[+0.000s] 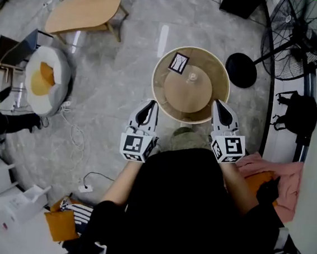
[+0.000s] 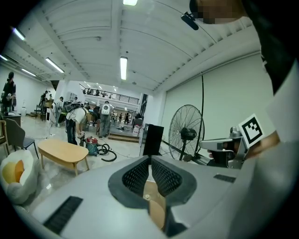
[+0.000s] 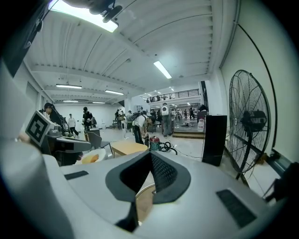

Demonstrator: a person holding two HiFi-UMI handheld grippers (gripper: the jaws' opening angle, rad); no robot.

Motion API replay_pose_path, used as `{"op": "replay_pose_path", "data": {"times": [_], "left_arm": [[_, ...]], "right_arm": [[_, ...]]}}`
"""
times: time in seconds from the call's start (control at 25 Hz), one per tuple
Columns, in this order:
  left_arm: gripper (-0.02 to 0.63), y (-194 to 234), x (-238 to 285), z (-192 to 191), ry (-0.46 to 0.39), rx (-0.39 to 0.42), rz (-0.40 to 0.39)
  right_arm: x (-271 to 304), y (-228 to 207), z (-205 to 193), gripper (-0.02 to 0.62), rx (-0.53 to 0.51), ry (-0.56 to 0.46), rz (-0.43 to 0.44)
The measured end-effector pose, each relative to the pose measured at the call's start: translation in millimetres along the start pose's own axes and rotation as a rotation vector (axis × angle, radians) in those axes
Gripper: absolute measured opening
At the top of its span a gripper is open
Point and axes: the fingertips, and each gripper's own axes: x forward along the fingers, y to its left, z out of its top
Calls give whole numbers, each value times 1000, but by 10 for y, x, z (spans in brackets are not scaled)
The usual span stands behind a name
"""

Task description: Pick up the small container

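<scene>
Left gripper (image 1: 150, 106): fingers together, empty | right gripper (image 1: 217, 105): fingers together, empty | small container (image 1: 192, 76): on round counter (image 1: 162, 90), ahead of both fingertip pairs, untouched

The small container (image 1: 192, 76) is a little round, pale beige thing, almost the same colour as the surface under it. It stands upright near the middle of the round desk (image 1: 167, 93); finer detail is too small to make out.

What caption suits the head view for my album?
Left gripper and right gripper, both shut, poised at the near rim of a round wooden table bearing a small beige container.
</scene>
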Motion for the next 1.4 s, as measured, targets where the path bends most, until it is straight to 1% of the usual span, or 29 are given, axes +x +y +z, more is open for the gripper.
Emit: {"op": "replay_pose_path", "data": {"times": [0.24,0.4,0.48,0.56,0.64,0.72,0.84,0.92,1.0,1.12,1.28,1.4], "left_arm": [[35,-110,475,78,20,-3,33],[35,-194,765,-8,37,2,60],[35,-231,879,-88,55,-6,70],[35,-256,989,-159,73,-18,81],[35,-277,1083,-218,86,-31,85],[35,-306,1178,-304,94,-32,63],[35,-374,1406,-441,110,-21,-12],[35,-438,1572,-480,121,-9,-50],[37,-439,1791,-495,123,-1,-66],[37,-388,2116,-616,136,-5,-82],[37,-261,2426,-931,168,2,-109],[37,-140,2721,-1173,187,-7,-129]], "right_arm": [[324,-538,45,17,1,22,19],[475,-793,-83,17,13,38,58],[547,-892,-196,17,12,64,75],[634,-1010,-283,17,15,86,77],[705,-1115,-325,17,13,95,58],[763,-1168,-365,17,13,97,33],[845,-1199,-392,17,33,93,1],[836,-1215,-391,17,64,90,-12],[888,-1247,-409,17,83,89,-6],[1026,-1327,-525,17,76,116,-2],[1229,-1429,-692,17,73,149,-12],[1446,-1511,-826,17,74,168,-13]]}}
